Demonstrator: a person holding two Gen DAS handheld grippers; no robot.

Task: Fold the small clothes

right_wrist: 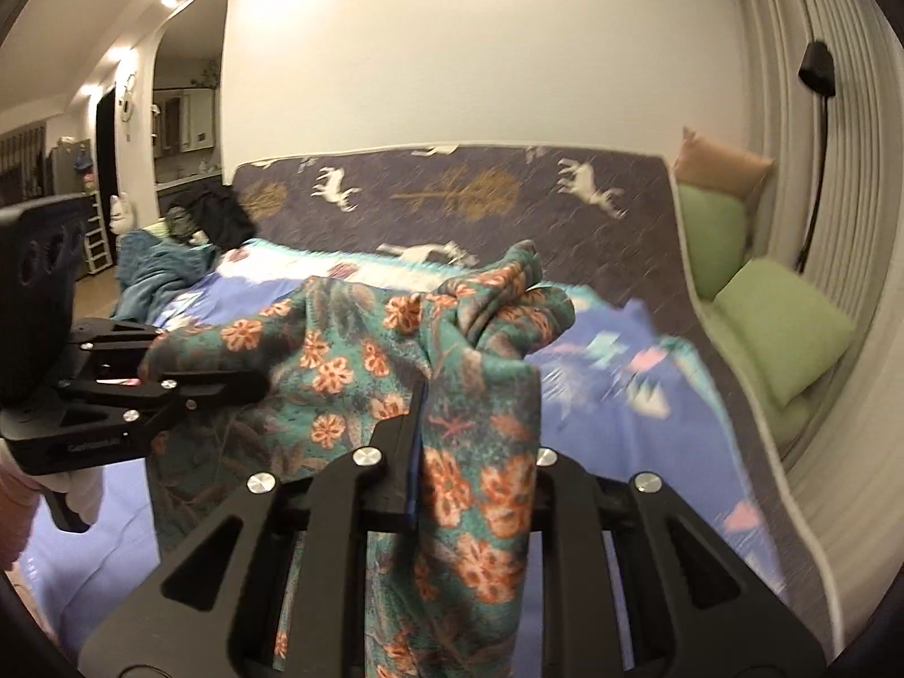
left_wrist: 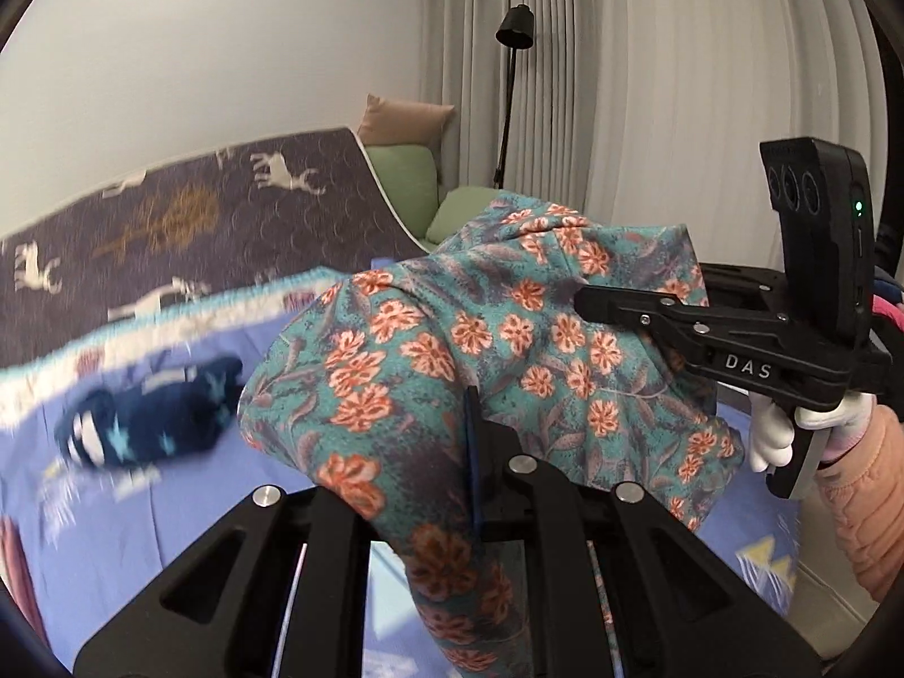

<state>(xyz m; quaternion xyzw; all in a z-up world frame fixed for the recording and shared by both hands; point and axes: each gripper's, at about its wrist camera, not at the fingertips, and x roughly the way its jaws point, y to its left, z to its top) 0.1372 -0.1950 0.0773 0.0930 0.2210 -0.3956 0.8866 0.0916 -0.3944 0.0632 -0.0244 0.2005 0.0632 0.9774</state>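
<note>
Left wrist view has my left gripper (left_wrist: 474, 440) clamped on the floral garment (left_wrist: 429, 339), which hangs bunched in the air above the bed (left_wrist: 169, 508); my right gripper (right_wrist: 415, 440) pinches another part of it. I judge folding barely begun — nothing laid flat, though a rolled navy garment (left_wrist: 152, 418) may be finished. Motion blur smears the bedding, and the garment's shape is hidden in its own folds.
</note>
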